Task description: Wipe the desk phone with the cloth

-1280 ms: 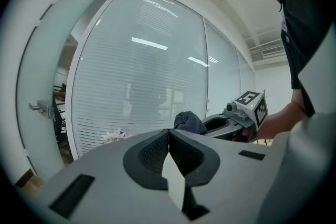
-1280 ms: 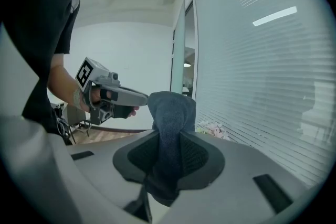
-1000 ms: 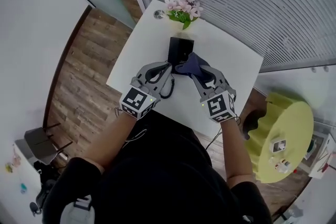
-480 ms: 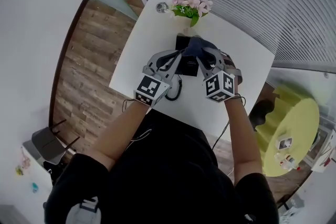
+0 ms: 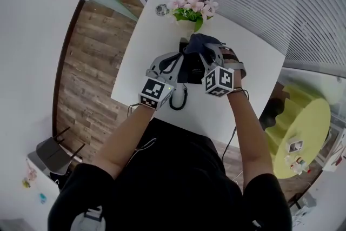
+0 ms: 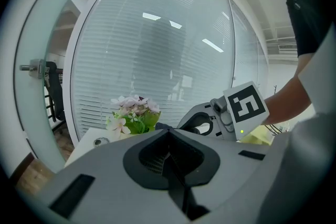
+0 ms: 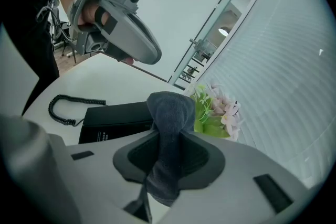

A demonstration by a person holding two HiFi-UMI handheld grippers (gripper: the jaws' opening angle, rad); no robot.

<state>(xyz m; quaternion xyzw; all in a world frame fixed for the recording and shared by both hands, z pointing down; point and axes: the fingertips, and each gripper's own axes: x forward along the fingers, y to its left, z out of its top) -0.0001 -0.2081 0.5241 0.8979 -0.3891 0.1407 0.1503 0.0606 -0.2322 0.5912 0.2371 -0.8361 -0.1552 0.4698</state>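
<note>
A black desk phone (image 5: 187, 68) lies on the white table (image 5: 246, 92), its coiled cord (image 5: 179, 100) trailing toward me. My right gripper (image 5: 203, 52) is shut on a dark blue cloth (image 5: 200, 43) and holds it over the phone's far end, near the flowers. In the right gripper view the cloth (image 7: 171, 118) hangs between the jaws above the phone (image 7: 116, 120). My left gripper (image 5: 176, 60) hovers at the phone's left side. In the left gripper view its jaws (image 6: 169, 137) meet with nothing between them, aimed level past the flowers (image 6: 133, 113).
A pot of pink flowers (image 5: 191, 4) stands at the table's far edge, a small round object (image 5: 161, 9) beside it. Behind is a glass wall with blinds. A yellow round stool (image 5: 301, 135) sits to the right, wooden floor to the left.
The right gripper has carried the cloth from the phone's near right part over it toward the flowers. The left gripper stays beside the phone.
</note>
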